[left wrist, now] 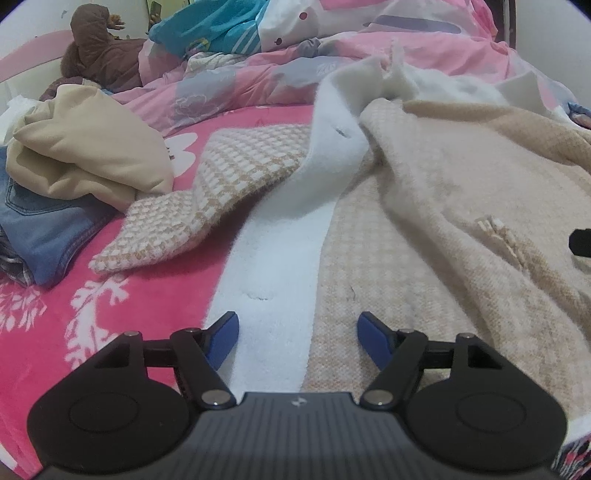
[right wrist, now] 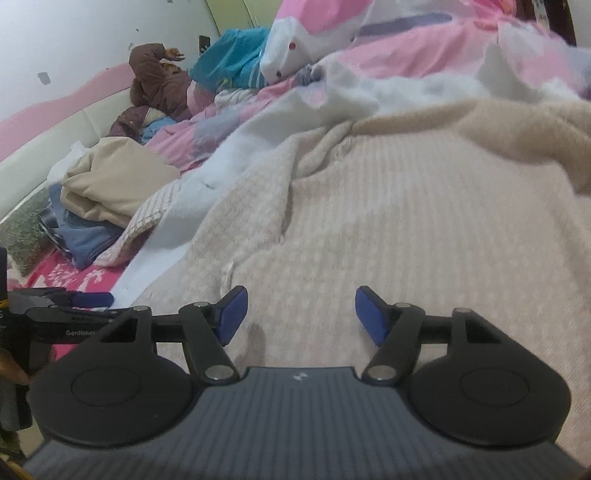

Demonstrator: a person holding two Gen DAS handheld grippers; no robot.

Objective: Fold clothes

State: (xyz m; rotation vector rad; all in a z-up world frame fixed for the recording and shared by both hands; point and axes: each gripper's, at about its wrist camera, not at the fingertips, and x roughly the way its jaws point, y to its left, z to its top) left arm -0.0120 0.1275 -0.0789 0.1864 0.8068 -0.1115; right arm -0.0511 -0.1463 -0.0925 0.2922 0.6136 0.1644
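Note:
A beige knit coat (left wrist: 443, 206) with a white fleecy front band (left wrist: 280, 266) lies spread on the bed. Its checked sleeve (left wrist: 207, 206) stretches out to the left over the pink sheet. My left gripper (left wrist: 299, 332) is open just above the white band at the coat's near edge, with nothing pinched between its blue pads. In the right wrist view the coat's beige body (right wrist: 406, 221) fills the middle. My right gripper (right wrist: 301, 314) hangs open over it, holding nothing. The left gripper (right wrist: 92, 299) shows at that view's left edge.
A stack of folded clothes (left wrist: 85, 166), beige on top of blue jeans (left wrist: 40, 236), sits at the left on the pink floral sheet (left wrist: 110, 314). A rumpled pink quilt (left wrist: 258, 74), a teal garment (left wrist: 210, 33) and a brown jacket (left wrist: 103, 55) lie behind.

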